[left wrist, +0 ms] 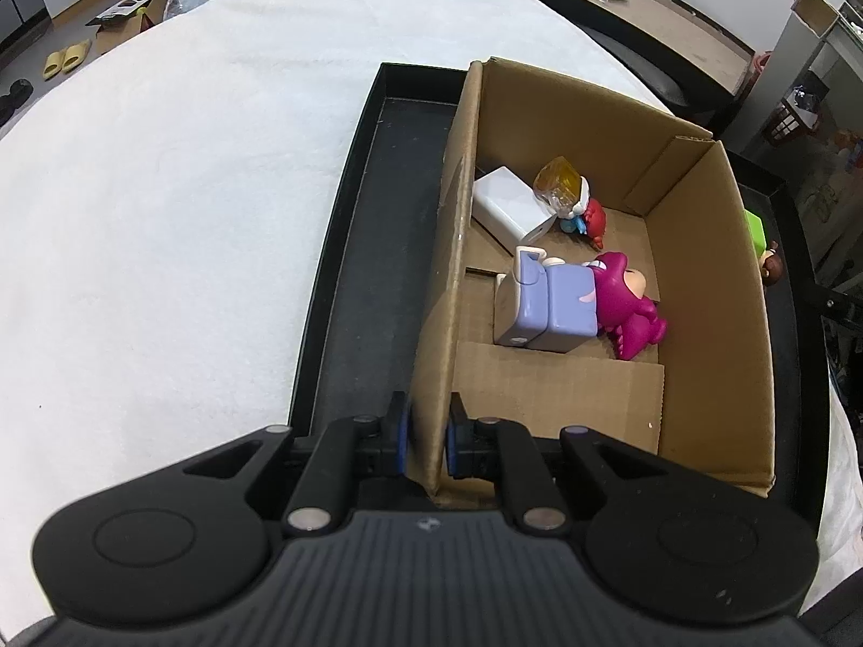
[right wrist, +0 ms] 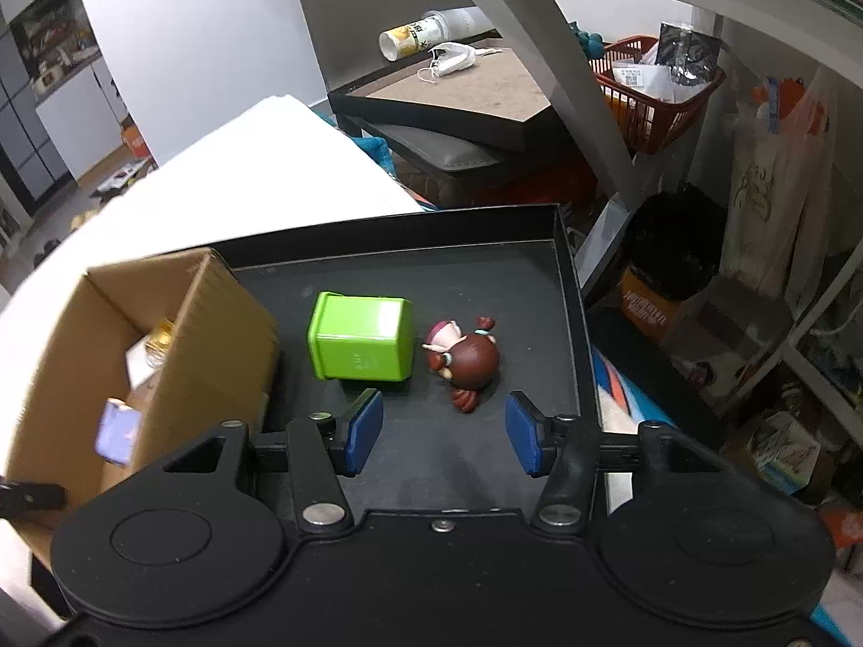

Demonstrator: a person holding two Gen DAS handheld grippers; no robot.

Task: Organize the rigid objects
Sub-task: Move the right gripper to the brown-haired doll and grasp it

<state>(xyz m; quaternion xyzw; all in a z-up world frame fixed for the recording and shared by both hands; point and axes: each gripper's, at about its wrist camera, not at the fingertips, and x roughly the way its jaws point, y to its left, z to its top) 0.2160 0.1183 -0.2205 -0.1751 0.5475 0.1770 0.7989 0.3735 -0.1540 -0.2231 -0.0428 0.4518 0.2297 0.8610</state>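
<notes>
A cardboard box [left wrist: 696,248] stands in a black tray [left wrist: 356,269] on a white bed. Inside it lie a lilac block toy [left wrist: 555,307], a magenta figure [left wrist: 625,302], a white box [left wrist: 507,205], a clear amber-topped item [left wrist: 558,183] and a small red figure [left wrist: 593,218]. My left gripper [left wrist: 429,431] is shut on the box's left wall near its front corner. In the right wrist view a green tin [right wrist: 358,342] and a brown-haired doll [right wrist: 466,358] lie on the tray floor [right wrist: 458,453]. My right gripper [right wrist: 442,428] hangs open just in front of the doll, nothing between its pads.
The cardboard box [right wrist: 178,356] stands left of the green tin. A low table [right wrist: 458,91] with a face mask [right wrist: 450,62] and a tipped cup [right wrist: 415,38] stands beyond the tray. A red basket [right wrist: 658,91] and a black bag [right wrist: 674,237] crowd the right side.
</notes>
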